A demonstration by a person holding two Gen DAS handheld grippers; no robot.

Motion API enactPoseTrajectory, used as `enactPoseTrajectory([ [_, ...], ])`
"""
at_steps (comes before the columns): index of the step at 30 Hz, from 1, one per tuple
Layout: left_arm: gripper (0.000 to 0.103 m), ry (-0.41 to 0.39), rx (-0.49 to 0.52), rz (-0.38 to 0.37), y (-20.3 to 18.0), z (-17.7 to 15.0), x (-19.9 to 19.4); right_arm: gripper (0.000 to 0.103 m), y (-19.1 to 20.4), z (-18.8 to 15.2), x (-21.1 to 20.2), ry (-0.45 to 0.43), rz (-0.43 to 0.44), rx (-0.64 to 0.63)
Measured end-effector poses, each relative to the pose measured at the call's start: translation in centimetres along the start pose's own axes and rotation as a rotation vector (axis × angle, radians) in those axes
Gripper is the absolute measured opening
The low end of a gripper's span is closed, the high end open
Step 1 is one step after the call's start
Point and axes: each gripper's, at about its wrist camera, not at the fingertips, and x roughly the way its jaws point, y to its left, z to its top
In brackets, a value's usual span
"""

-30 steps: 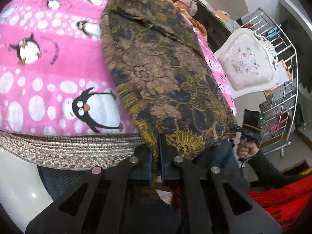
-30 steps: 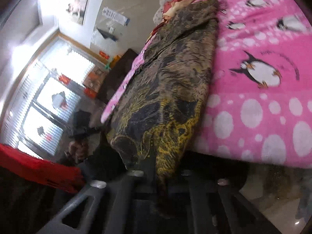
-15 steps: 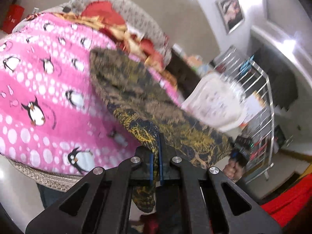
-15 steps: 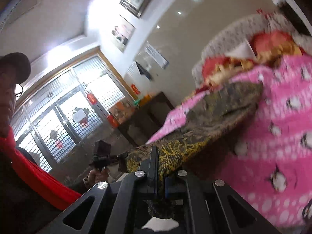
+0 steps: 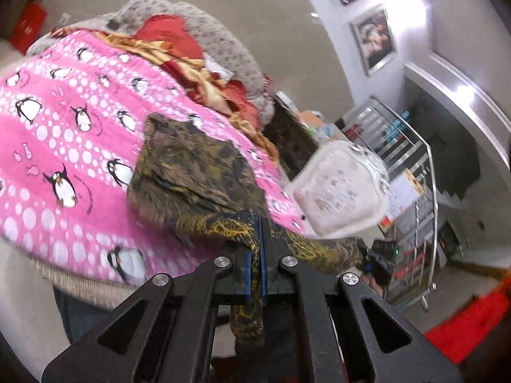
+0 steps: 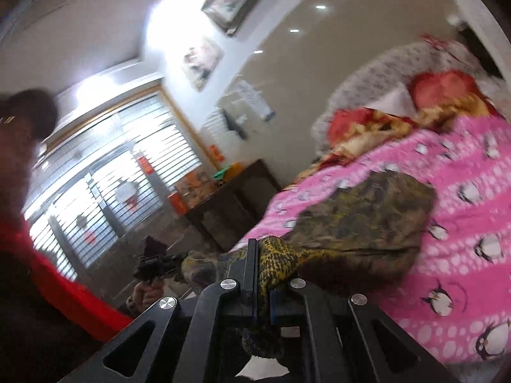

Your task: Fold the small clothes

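Observation:
A brown and yellow patterned garment [image 5: 191, 166] lies on a pink penguin blanket [image 5: 64, 127], its near edge lifted off the bed. My left gripper [image 5: 255, 249] is shut on one near corner, and cloth hangs down between its blue pads. My right gripper [image 6: 263, 274] is shut on the other near corner of the same garment [image 6: 367, 220], which stretches back onto the blanket [image 6: 463, 255]. Each wrist view shows the other gripper at the far end of the raised edge, held in a hand: the right one [image 5: 380, 255] and the left one [image 6: 153, 261].
Red and gold bedding [image 5: 179, 48] and a grey headboard [image 5: 217, 41] lie at the bed's far end. A white padded chair [image 5: 341, 188], a metal rack [image 5: 412, 191] and a dark cabinet [image 6: 230, 204] stand beside the bed. A person in red [image 6: 48, 271] stands at left.
Both grippers have risen with the garment's near edge and tilted upward. The far end of the garment has slid toward me, so less of the blanket is covered.

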Motion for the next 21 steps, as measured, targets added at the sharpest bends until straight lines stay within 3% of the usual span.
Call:
enactPoseTrajectory([
  [4,0.002,-0.022,-0.068,0.054,3.5,4.3,5.7,0.004,-4.5,1.2,4.0,0.025,-0.116,0.053],
  [12,0.002,-0.027,-0.112,0.136,8.8,12.0,15.6,0.004,-13.2,5.7,12.7,0.040,-0.338,0.089],
  [17,0.002,-0.023,-0.110,0.191,11.0,16.0,19.7,0.004,-17.0,8.3,16.5,0.063,-0.397,0.116],
  [21,0.002,0.012,-0.092,0.260,12.8,17.1,22.2,0.004,-19.2,9.5,18.7,0.097,-0.433,0.130],
])
